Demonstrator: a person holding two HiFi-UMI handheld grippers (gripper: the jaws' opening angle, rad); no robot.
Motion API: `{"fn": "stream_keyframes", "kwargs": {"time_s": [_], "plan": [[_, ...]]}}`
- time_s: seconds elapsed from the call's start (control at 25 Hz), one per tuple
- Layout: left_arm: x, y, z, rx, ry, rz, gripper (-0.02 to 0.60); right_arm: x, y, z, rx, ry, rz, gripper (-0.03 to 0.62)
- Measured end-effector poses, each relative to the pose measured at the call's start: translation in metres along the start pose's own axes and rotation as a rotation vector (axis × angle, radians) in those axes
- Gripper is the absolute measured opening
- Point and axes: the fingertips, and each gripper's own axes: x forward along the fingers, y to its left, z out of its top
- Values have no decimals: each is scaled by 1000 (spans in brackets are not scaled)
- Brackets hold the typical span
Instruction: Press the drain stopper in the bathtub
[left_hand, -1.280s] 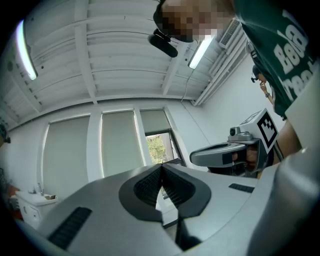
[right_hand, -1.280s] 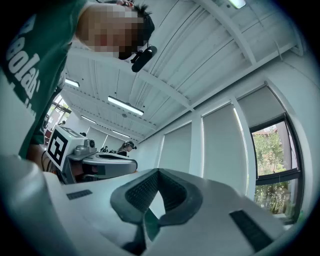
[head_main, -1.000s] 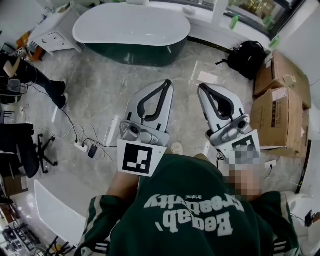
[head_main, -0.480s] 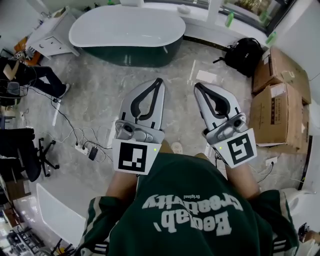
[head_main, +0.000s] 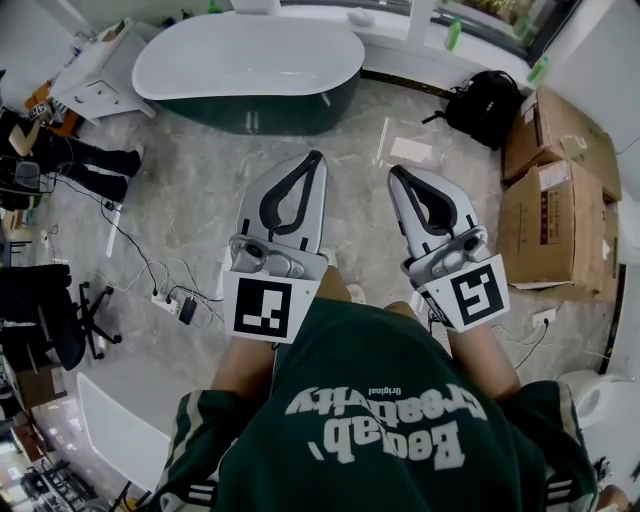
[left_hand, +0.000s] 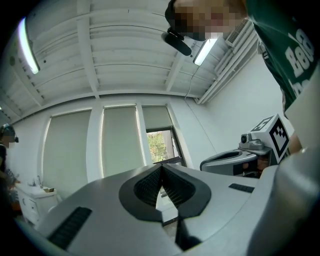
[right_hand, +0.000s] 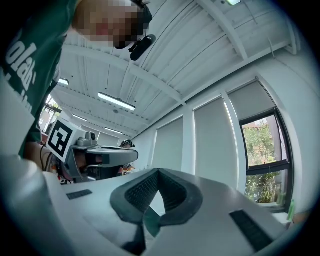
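**Desk:** Where is the drain stopper?

**Operator:** I cannot see it. The bathtub (head_main: 270, 112), white inside and dark green outside, stands at the far end of the marble floor (head_main: 200, 210). My head view shows no detail in its basin. I judge the stopper lies somewhere down in there.

**Desk:** And your tools?

**Operator:** The left hand-held gripper (head_main: 317, 159) and the right hand-held gripper (head_main: 395, 172) sit side by side at chest height, well apart from the tub. In each gripper view the jaw tips meet with nothing between them. Both cameras look at the ceiling and windows, not at the tub.

**Desk:** Which step is this?

**Operator:** The approach, by my reading; no pressing has begun. Next I need to cross the floor, keeping off the power strip (head_main: 172, 298) and its cables on my left. Then I lean over the rim, find the stopper and bring one closed tip straight down on it. The backpack (head_main: 482, 105) and cardboard boxes (head_main: 555, 190) on my right are out of the way.
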Motion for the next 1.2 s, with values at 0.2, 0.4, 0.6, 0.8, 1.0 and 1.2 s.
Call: {"fn": "stream_keyframes", "kwargs": {"time_s": [0.2, 0.4, 0.6, 0.8, 1.0, 1.2], "plan": [[10, -5, -8, 10, 16, -18, 8, -2, -10, -11, 7, 8, -23, 12], [18, 8, -15, 25, 28, -1, 8, 14, -17, -19, 21, 10, -14, 12], [34, 34, -17, 46, 18, 23, 8, 41, -28, -20, 3, -16, 10, 12], [58, 55, -31, 18, 3, 16, 8, 71, -40, -40, 16, -10, 22, 12], [89, 83, -64, 45, 33, 9, 8, 106, -59, -67, 22, -4, 16, 12], [137, 142, -107, 43, 55, 9, 8, 173, -82, -106, -38, 34, 23, 12]]}}
